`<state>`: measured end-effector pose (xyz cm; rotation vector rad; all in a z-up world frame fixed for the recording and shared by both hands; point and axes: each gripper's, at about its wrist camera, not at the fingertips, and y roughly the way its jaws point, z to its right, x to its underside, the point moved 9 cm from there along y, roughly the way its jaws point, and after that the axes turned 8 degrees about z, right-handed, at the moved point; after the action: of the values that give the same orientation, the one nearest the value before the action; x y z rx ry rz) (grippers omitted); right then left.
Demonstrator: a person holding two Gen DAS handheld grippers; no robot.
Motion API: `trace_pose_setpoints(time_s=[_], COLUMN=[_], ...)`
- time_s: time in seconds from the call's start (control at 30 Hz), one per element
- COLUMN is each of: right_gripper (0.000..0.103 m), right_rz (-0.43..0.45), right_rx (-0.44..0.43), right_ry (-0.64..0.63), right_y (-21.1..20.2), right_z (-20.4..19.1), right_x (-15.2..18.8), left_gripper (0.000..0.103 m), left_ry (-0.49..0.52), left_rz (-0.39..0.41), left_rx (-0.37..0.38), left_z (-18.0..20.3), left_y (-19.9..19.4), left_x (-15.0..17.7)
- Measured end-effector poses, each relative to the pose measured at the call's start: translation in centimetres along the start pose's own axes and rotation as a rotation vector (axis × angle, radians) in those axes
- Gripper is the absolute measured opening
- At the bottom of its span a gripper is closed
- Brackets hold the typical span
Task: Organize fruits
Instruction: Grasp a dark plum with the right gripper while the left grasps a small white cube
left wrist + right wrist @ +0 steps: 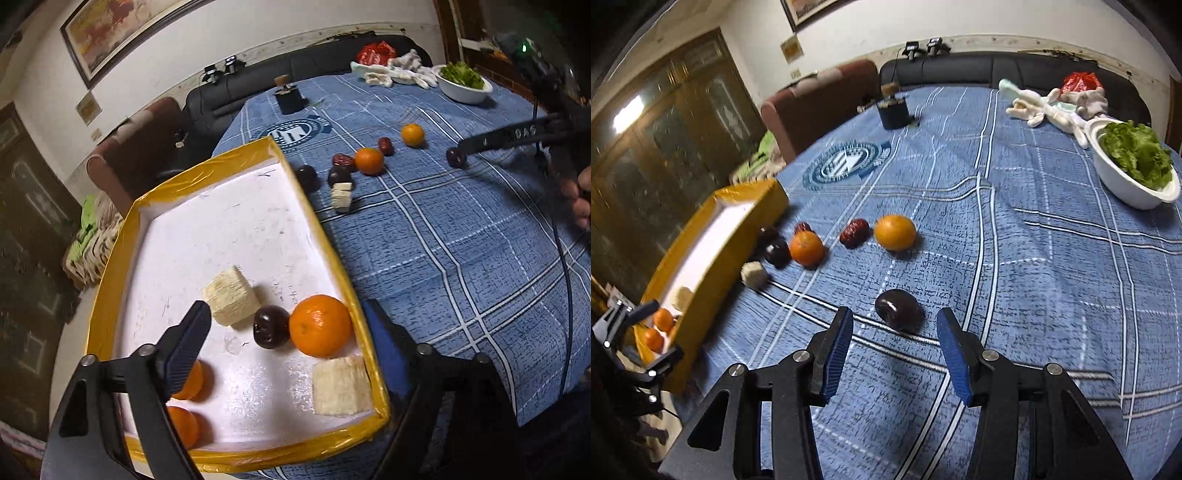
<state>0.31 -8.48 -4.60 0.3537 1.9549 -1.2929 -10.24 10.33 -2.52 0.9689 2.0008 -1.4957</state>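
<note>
A yellow-rimmed white tray (155,206) holds an orange (320,325), a dark plum (270,326), two pale cubes (231,296) and two more oranges (192,380) at its near left. My left gripper (291,332) is open and empty above the tray's near end. On the blue cloth lie two oranges (895,232), two red dates (854,232), dark plums (776,252) and a pale cube (753,274). My right gripper (894,343) is open, just short of a lone dark plum (898,309), which also shows in the left wrist view (455,157).
A white bowl of lettuce (1134,166) stands at the far right. White gloves (1052,107), a red bag (1080,83) and a small dark box (894,110) lie at the table's far side. A sofa and a chair stand behind.
</note>
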Motion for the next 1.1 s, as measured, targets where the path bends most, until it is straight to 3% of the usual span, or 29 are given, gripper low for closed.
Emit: trace_pose_setpoints(time_s=[0.27, 0.4, 0.57, 0.7, 0.77, 0.93, 1.1], right_gripper=[0.047, 0.034, 0.029, 0.029, 0.029, 0.030, 0.030], right_rz=[-0.056, -0.048, -0.032, -0.027, -0.022, -0.020, -0.020], right_rx=[0.044, 0.077, 0.026, 0.018, 0.007, -0.049, -0.069], right_ry=[-0.057, -0.083, -0.024, -0.023, -0.011, 0.049, 0.079], right_y=[3.1, 3.3, 3.1, 2.9, 2.8, 2.6, 2.5], right_z=[-0.5, -0.2, 0.4, 0.3, 0.4, 0.8, 1.0], right_x=[0.0, 0.3, 0.2, 0.3, 0.3, 0.3, 0.3], left_gripper=[0.086, 0.086, 0.086, 0.086, 0.086, 0.086, 0.082], left_ry=[-0.002, 0.044, 0.070, 0.027, 0.008, -0.055, -0.036], left_rz=[-0.019, -0.032, 0.041, 0.080, 0.060, -0.079, -0.154], left_rx=[-0.053, -0.044, -0.037, 0.059, 0.100, 0.153, 0.124], left_z=[-2.7, -1.9, -0.5, 1.4, 2.4, 4.5, 4.6], left_y=[1.6, 1.5, -0.2, -0.2, 0.9, 6.4, 9.9], left_x=[0.0, 0.0, -2.4, -5.2, -6.1, -6.7, -6.6])
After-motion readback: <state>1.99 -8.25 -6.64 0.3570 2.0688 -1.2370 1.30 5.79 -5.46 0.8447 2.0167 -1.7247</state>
